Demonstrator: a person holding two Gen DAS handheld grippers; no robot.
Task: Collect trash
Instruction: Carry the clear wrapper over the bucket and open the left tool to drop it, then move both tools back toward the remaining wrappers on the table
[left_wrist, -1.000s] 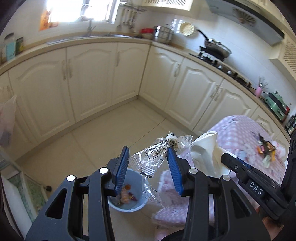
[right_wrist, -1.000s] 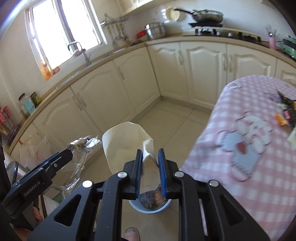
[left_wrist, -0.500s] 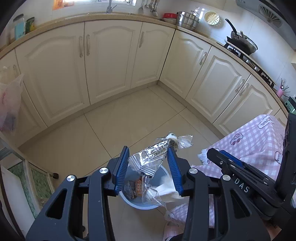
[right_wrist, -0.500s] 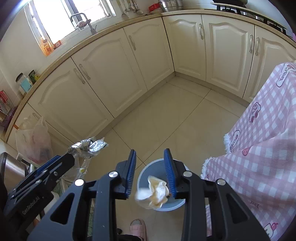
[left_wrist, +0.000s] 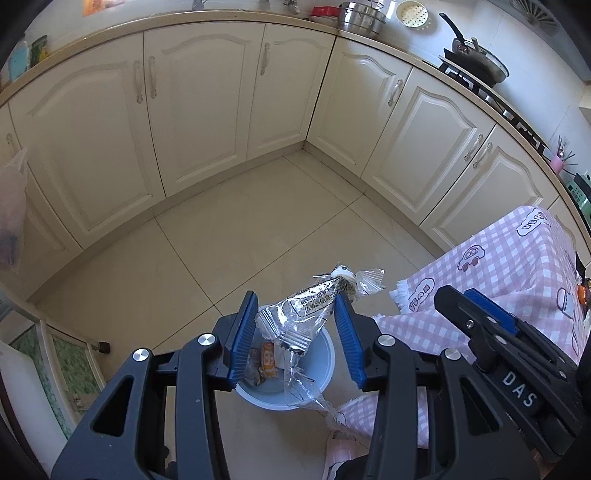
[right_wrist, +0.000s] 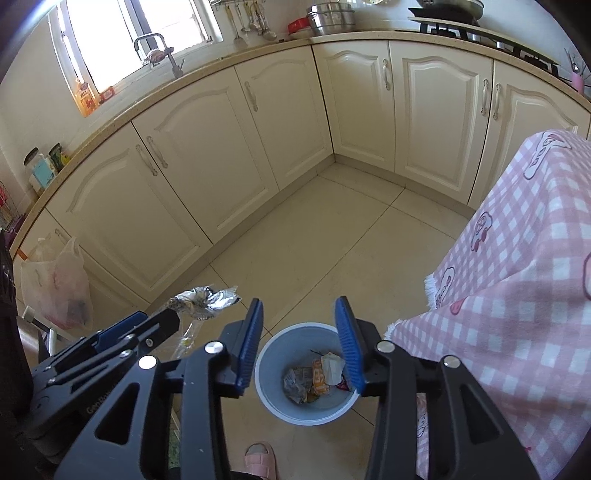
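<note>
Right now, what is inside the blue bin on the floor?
The blue bin holds crumpled wrappers: grey, orange, white. Whatever lies beneath them is covered. In the left wrist view, the held clear wrapper hides part of it.

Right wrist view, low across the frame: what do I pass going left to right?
Plastic bag → left gripper with its wrapper → bin → tablecloth.

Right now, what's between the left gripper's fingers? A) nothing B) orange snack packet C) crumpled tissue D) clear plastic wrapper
D: the clear plastic wrapper sits between the left gripper's blue pads, above the blue trash bin; the right gripper's jaws are opening with nothing between them.
</note>
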